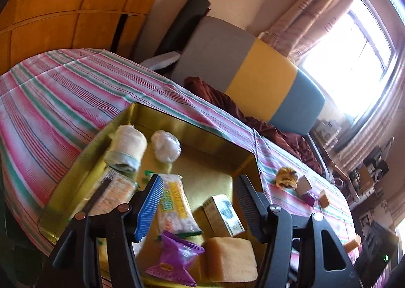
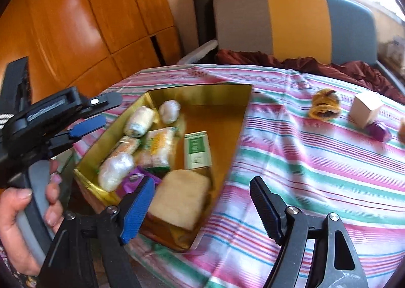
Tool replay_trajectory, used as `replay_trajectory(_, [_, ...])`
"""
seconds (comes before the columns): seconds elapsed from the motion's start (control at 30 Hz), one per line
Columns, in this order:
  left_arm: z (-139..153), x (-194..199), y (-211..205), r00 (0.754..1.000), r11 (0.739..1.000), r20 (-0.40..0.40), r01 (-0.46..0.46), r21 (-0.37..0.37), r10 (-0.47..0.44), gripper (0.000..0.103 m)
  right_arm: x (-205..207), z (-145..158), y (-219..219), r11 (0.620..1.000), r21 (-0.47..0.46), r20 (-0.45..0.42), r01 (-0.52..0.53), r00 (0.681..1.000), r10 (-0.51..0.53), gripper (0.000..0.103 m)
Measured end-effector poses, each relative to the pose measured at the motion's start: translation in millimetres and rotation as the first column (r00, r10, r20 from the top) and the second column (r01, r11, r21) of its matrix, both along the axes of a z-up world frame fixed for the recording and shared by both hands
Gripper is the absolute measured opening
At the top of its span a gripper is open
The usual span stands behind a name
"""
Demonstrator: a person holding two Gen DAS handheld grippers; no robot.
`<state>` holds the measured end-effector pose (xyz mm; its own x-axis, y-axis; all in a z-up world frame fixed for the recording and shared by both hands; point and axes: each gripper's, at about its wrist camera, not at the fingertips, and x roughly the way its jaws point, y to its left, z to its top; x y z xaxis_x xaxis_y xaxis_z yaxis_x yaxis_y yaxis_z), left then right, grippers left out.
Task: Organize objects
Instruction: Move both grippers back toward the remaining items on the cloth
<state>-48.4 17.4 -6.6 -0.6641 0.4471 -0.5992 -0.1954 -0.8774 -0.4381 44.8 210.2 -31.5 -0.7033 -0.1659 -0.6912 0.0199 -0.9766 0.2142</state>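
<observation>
Nearest to the right wrist camera, the right gripper [image 2: 202,208] hangs with jaws spread wide and released, nothing between them, over the yellow sponge [image 2: 178,202] at the near corner of the gold tin [image 2: 202,94]. Just left, the left gripper [image 1: 196,203] stands over the same tin, jaws wide, holding nothing. Inside lies a green box [image 2: 197,150], long axis pointing away. Farther right on the striped counter [image 2: 303,166] rest a yarn ball [image 2: 325,107] and a white box [image 2: 367,109]

The left gripper [image 1: 196,202] hangs open above a gold tin [image 1: 192,133] holding snacks and a sponge [image 1: 231,257].
</observation>
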Motion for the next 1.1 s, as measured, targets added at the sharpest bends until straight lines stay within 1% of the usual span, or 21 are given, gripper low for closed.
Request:
replay_trajectory(0.13, [-0.5,6.9,14.7,0.999,0.998,-0.003,0.053,-0.019,-0.053,0.061,0.8,-3.6,25.4,0.997,0.033,0.013,0.073,0.997,-0.074,0.078])
replay_trajectory(0.27, [-1.1,16.2,36.0,0.992,0.991,-0.012,0.126,-0.052,-0.127,0.061,5.7,-12.1,65.5,0.987,0.045,0.031,0.153,0.988,-0.154,0.078])
replay_trajectory(0.37, [-2.3,24.6,54.2,0.984,0.981,-0.01,0.178,-0.077,-0.179,0.061,9.9,-22.1,100.3,0.974,0.066,0.048,0.217,0.974,-0.22,0.078])
replay_trajectory(0.47, [-3.9,32.2,74.9,0.973,0.969,0.002,0.228,-0.092,-0.229,0.061,12.2,-33.5,140.0,0.957,0.088,0.084,0.277,0.955,-0.284,0.078])
replay_trajectory(0.57, [-4.8,40.1,99.0,0.956,0.949,0.009,0.291,-0.125,-0.292,0.061,13.4,-40.0,177.9,0.936,0.112,0.091,0.334,0.935,-0.344,0.078])
replay_trajectory(0.7, [-3.9,53.0,126.4,0.932,0.921,0.002,0.36,-0.152,-0.364,0.061,11.1,-42.5,224.1,0.906,0.15,0.071,0.395,0.91,-0.408,0.078])
replay_trajectory(0.87, [-8.2,66.4,153.7,0.901,0.887,0.027,0.431,-0.167,-0.433,0.061,-16.7,-37.4,278.8,0.878,0.173,0.046,0.446,0.887,-0.459,0.078])
replay_trajectory(1.0, [-12.4,76.7,170.6,0.879,0.859,0.042,0.474,-0.192,-0.475,0.061,-45.1,-37.6,305.1,0.879,0.167,0.045,0.446,0.888,-0.459,0.078])
replay_trajectory(1.1, [-15.0,82.0,179.6,0.866,0.843,0.053,0.497,-0.207,-0.498,0.061,-67.3,-43.8,316.5,0.898,0.167,0.05,0.408,0.906,-0.421,0.077])
